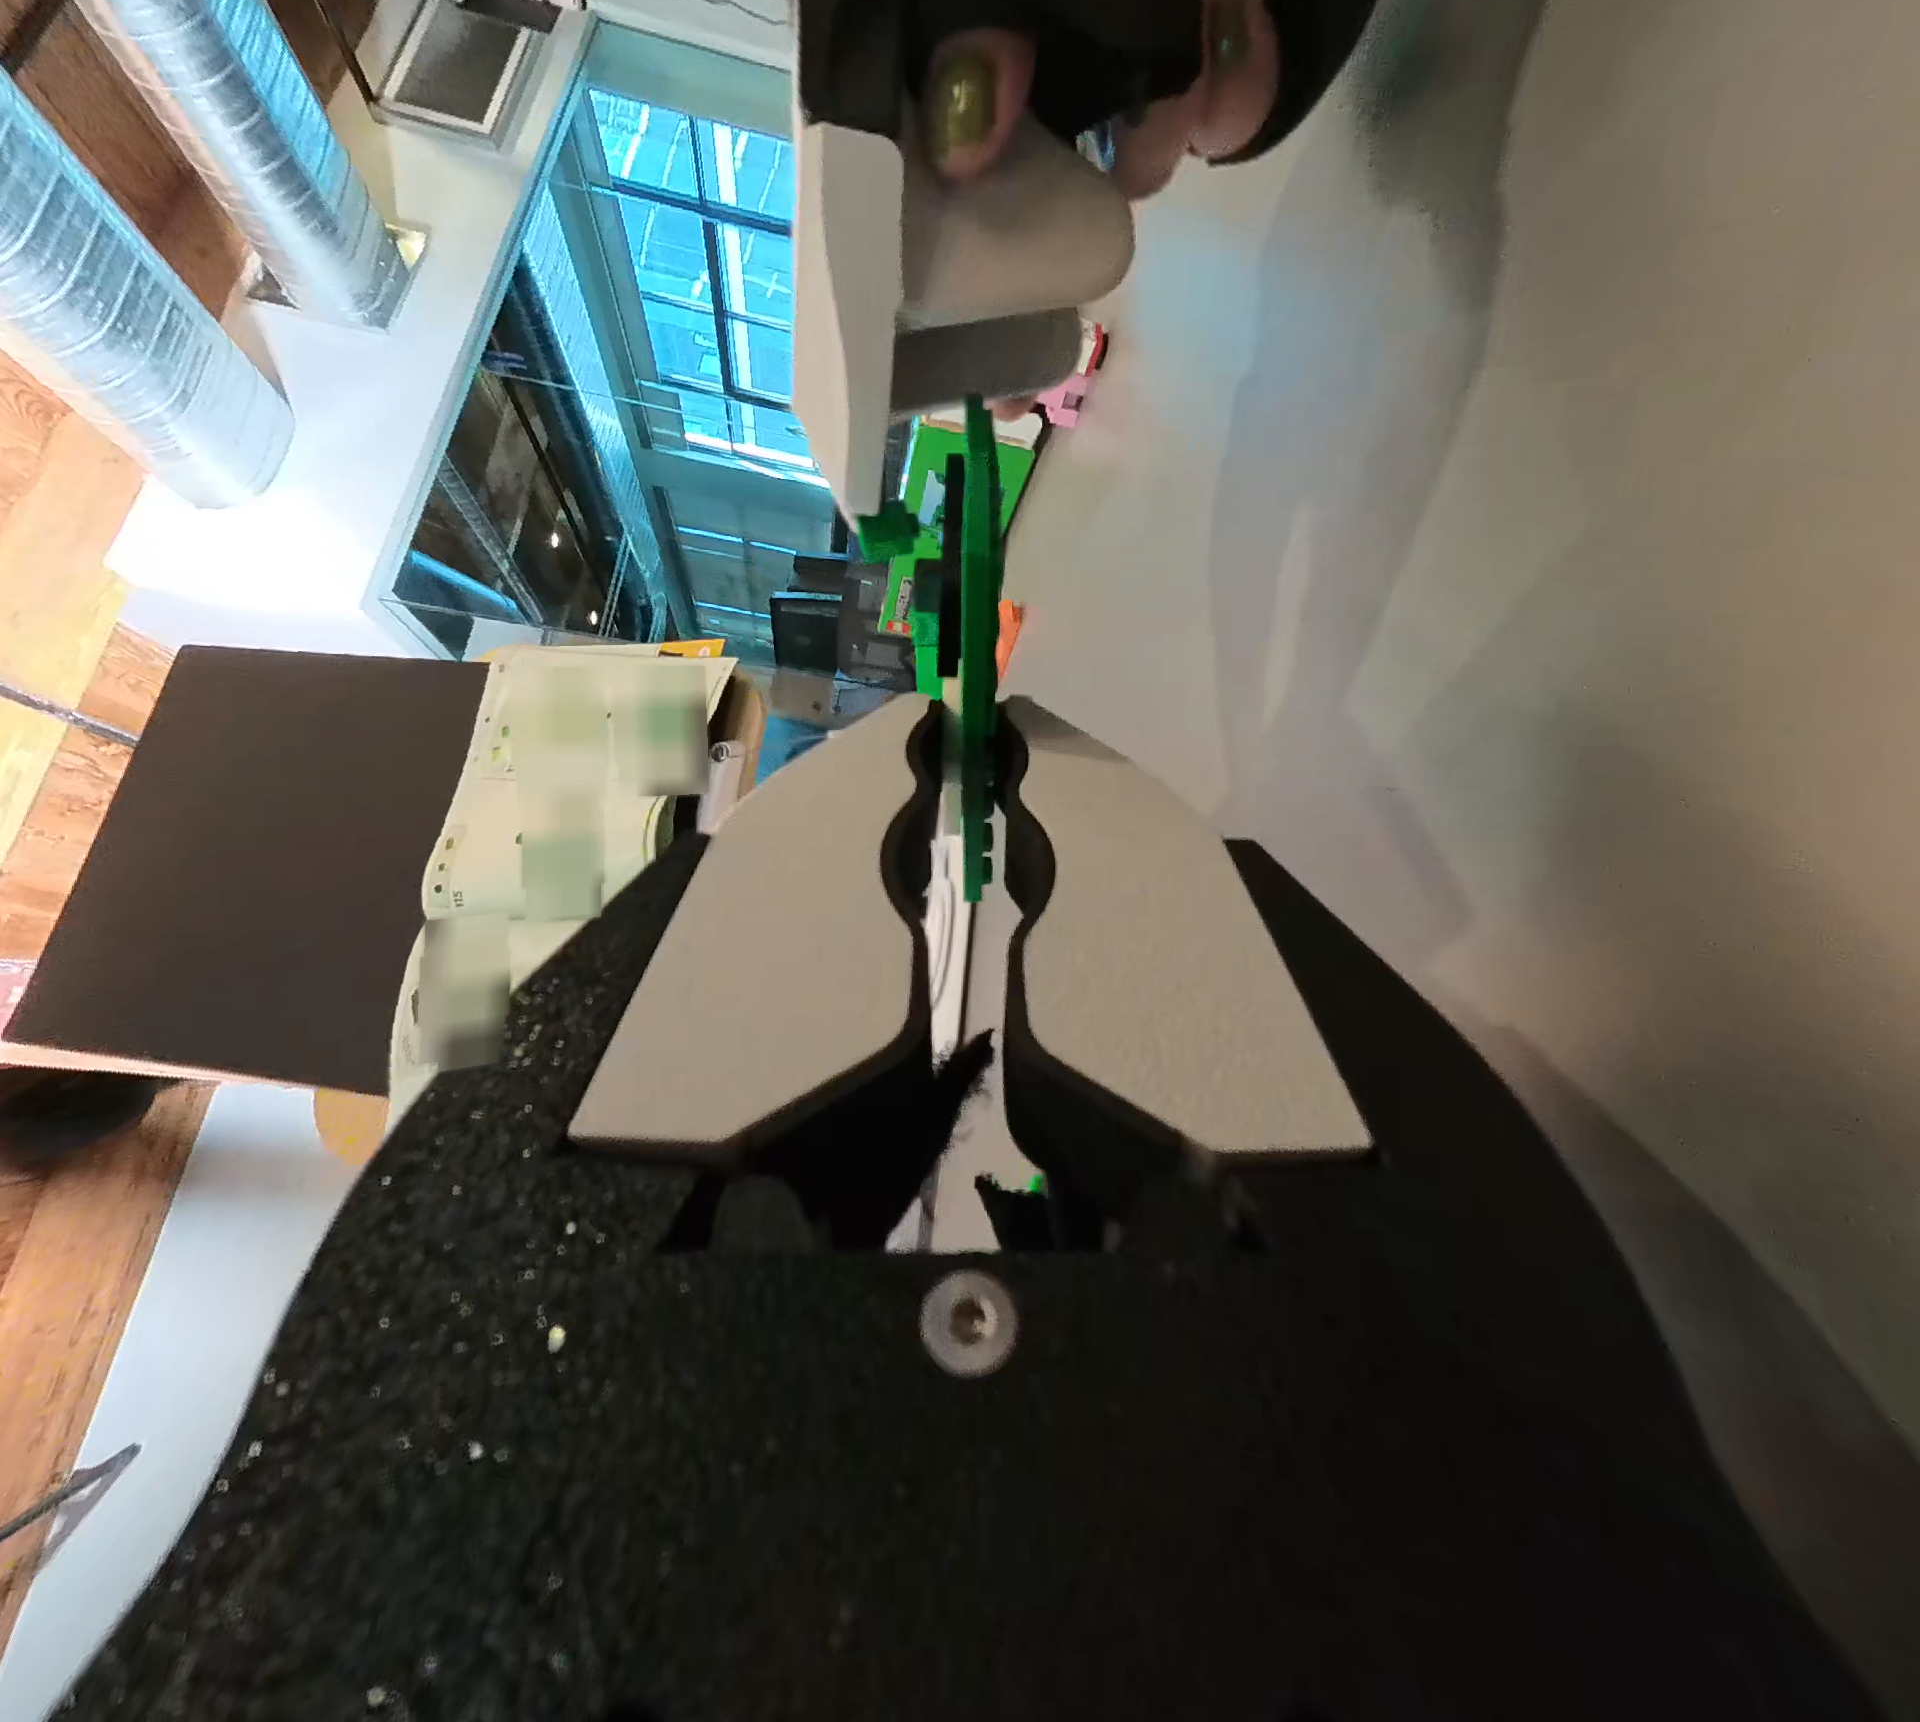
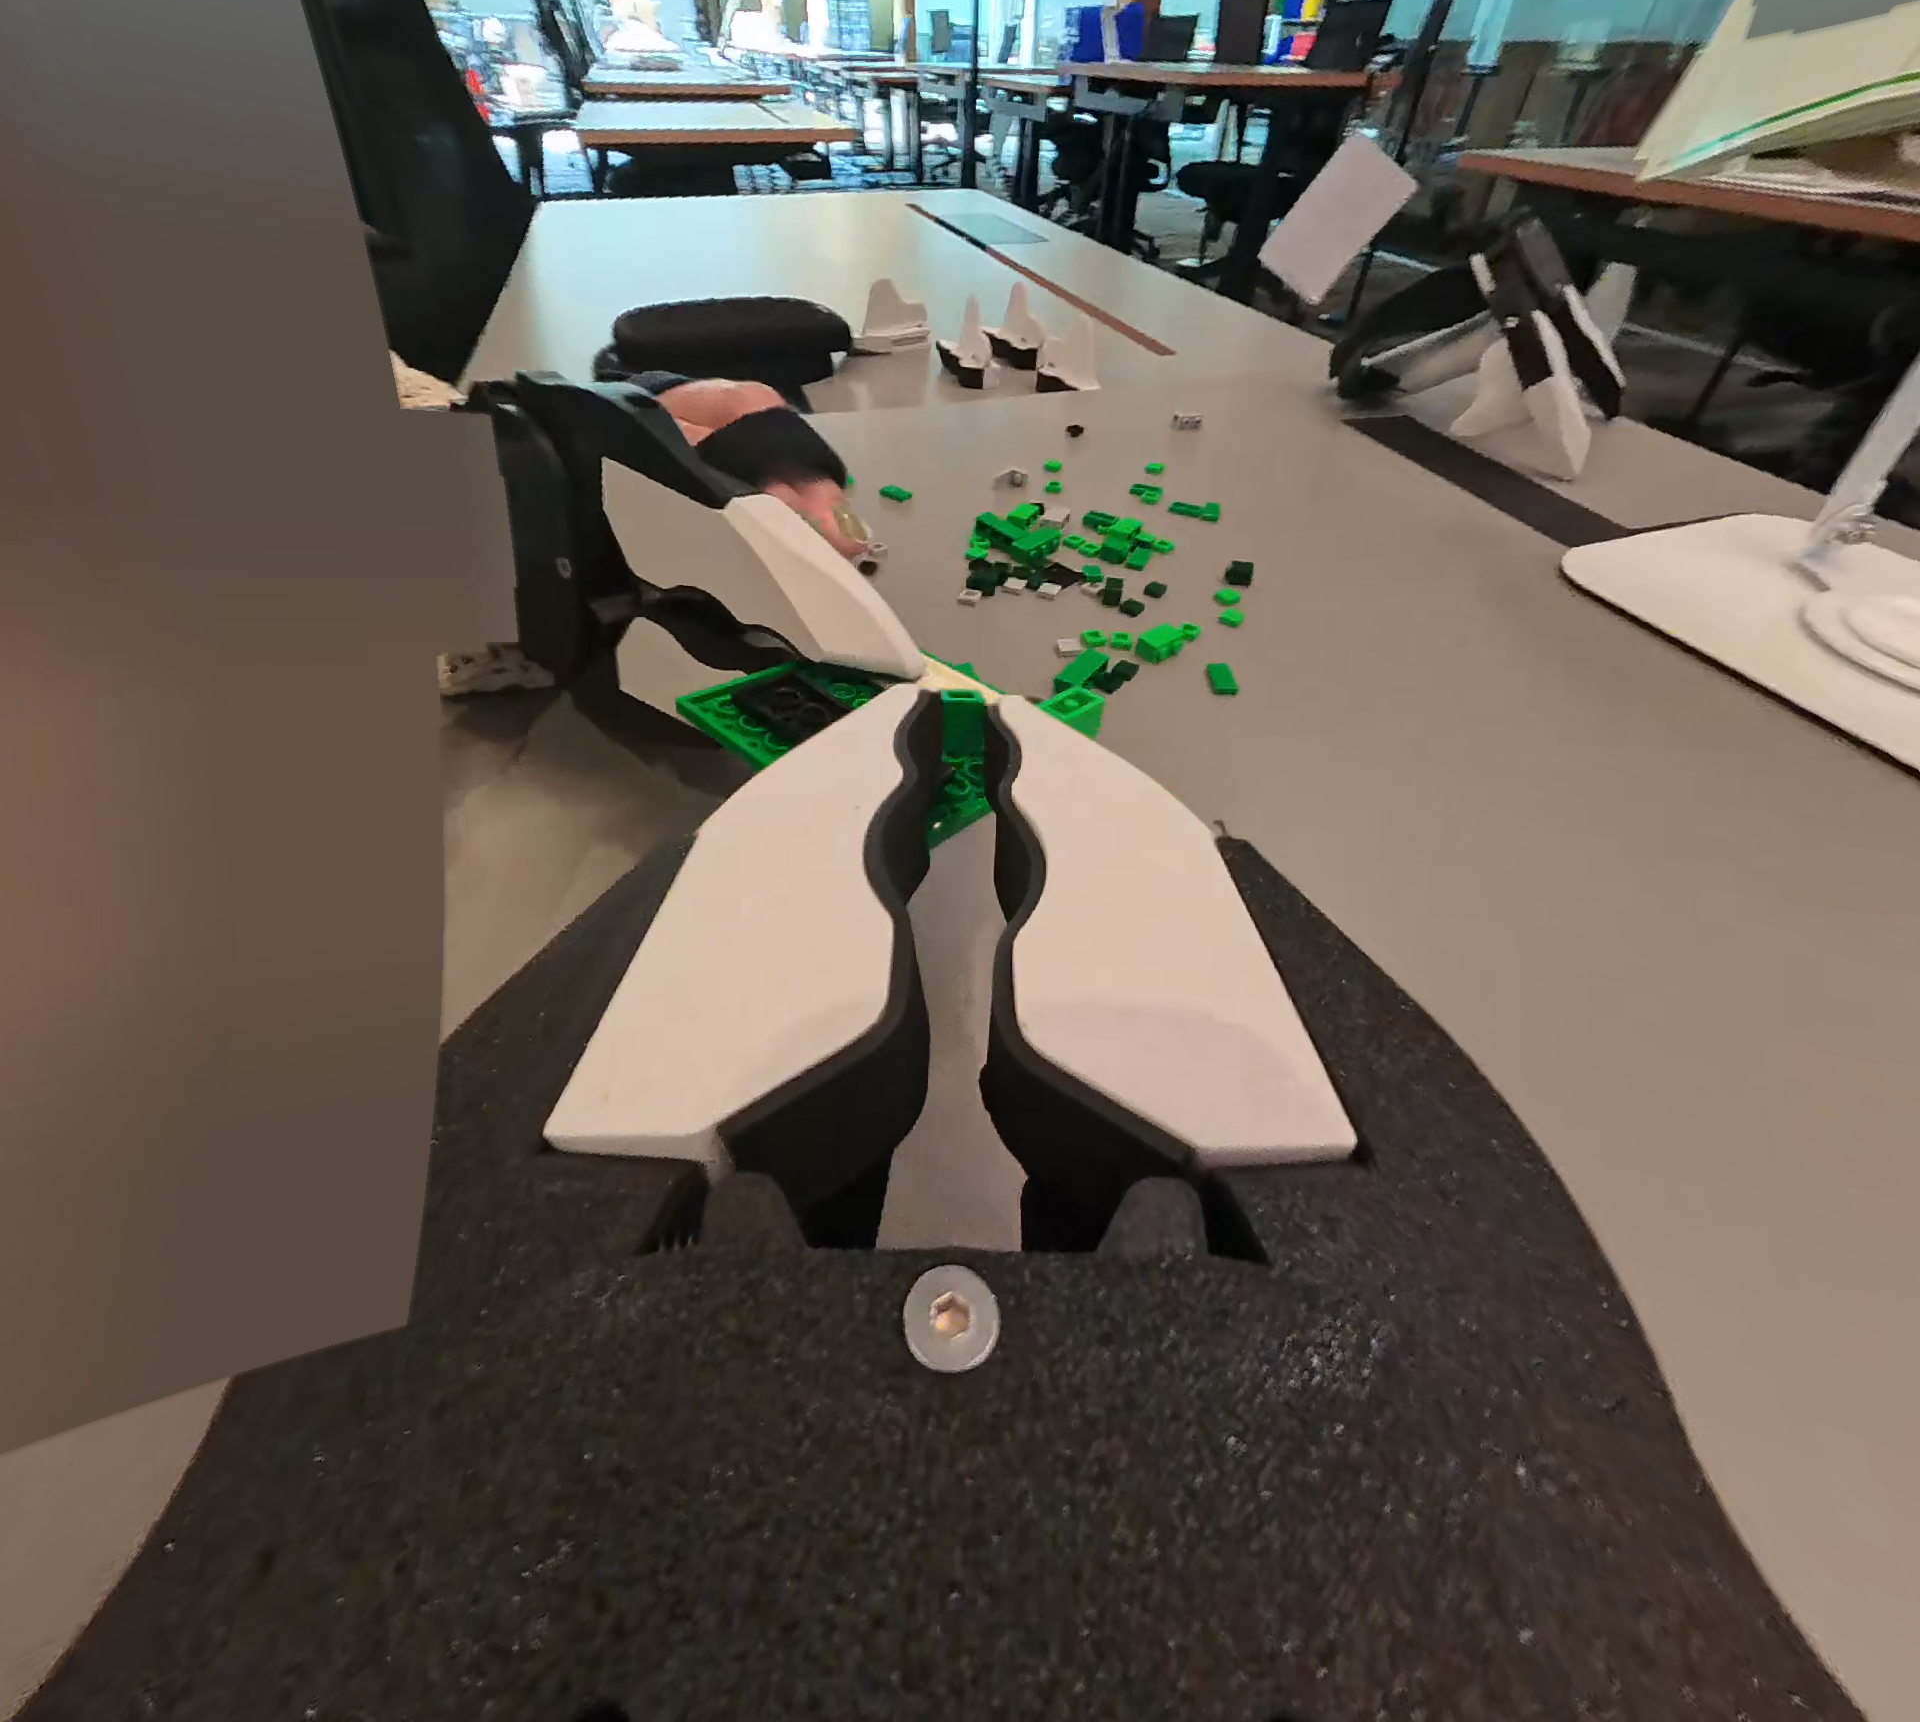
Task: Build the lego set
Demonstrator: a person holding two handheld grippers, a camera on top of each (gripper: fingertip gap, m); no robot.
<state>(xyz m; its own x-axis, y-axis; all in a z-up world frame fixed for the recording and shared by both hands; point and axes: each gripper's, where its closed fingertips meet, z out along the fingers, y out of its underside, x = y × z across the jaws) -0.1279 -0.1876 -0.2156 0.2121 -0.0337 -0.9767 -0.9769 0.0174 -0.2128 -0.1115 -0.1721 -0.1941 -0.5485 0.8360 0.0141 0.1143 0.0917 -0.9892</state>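
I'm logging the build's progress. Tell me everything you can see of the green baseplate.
The green baseplate is a flat, bright green plastic plate. In the right wrist view its underside, with round sockets, faces up, and darker pieces sit against it. The left hand-held gripper is shut on its edge, holding it tilted above the grey table. The right hand-held gripper grips a small green brick right at the plate.

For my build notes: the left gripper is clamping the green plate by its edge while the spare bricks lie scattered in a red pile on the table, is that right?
Nearly. The left gripper does clamp the green plate, but the spare bricks scattered on the table are green, not red, as the right wrist view shows.
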